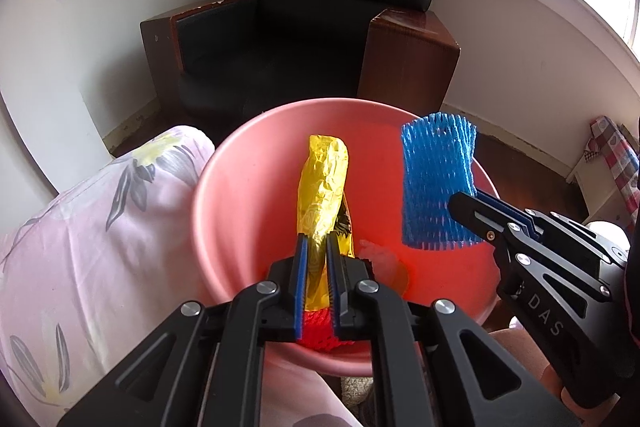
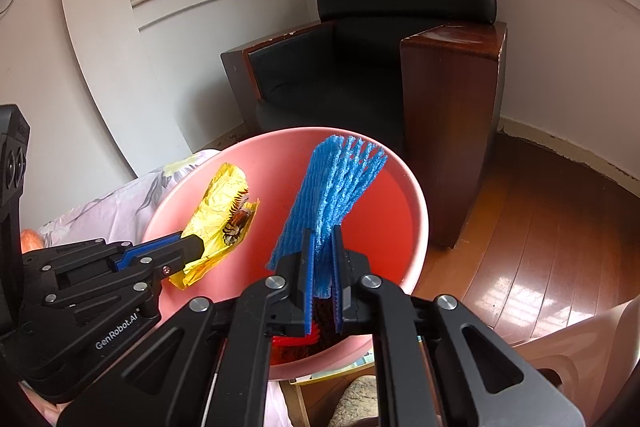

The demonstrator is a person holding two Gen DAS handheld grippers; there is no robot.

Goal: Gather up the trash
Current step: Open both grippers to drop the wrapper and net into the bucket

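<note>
Gripping a crinkled yellow foil wrapper [image 1: 323, 187] and a blue foam net sleeve [image 1: 438, 183] above the round pink plastic basin [image 1: 224, 163], the left gripper [image 1: 317, 247] and right gripper [image 2: 323, 239] could drop light trash beyond its rim if opened early.

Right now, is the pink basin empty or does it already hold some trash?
Not empty. In the pink basin, a red foam net lies on the bottom, seen from both wrist cameras.
</note>
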